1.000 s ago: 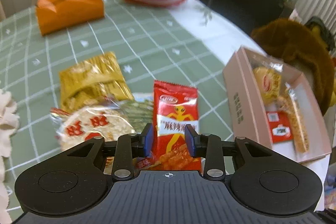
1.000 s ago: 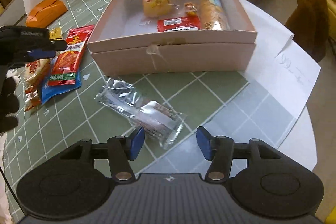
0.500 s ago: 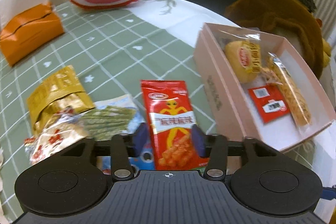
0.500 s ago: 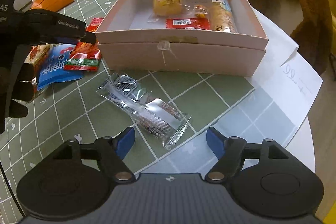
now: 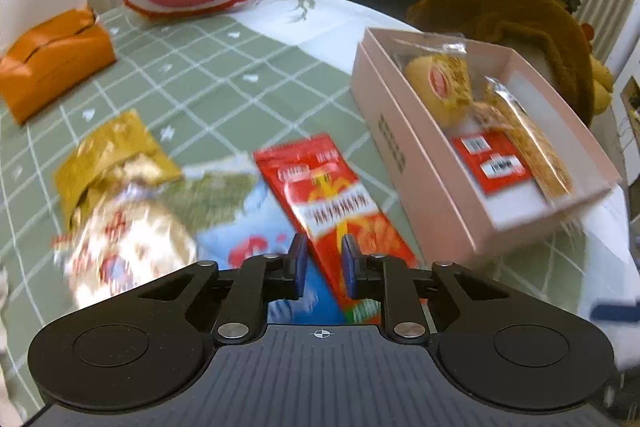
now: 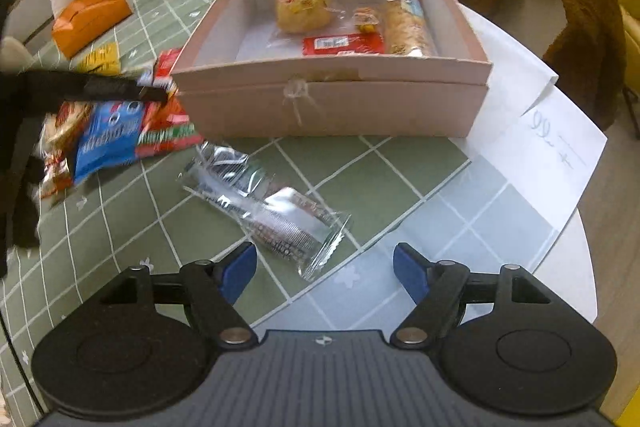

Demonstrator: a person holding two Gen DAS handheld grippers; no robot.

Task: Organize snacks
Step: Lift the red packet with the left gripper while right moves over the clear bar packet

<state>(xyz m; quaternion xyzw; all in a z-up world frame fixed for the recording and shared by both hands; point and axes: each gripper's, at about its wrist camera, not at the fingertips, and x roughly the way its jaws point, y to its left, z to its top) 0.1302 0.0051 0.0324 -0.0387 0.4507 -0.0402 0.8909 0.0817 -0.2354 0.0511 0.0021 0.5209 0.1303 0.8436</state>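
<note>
While left tongs pinch red packet, right tongs gape.

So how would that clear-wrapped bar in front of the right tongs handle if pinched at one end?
The clear-wrapped bar lies flat with a crinkled, glossy film, so it is probably slippery. Its serrated end seal looks thin and would likely fold. The contents look slim and straight, so probably light and fairly stiff. The right tongs are open.

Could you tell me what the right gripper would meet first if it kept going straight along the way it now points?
Most likely the silver foil snack packet lying on the table just ahead of the open right gripper; past it stands the pink box. Depth is hard to judge.
</note>
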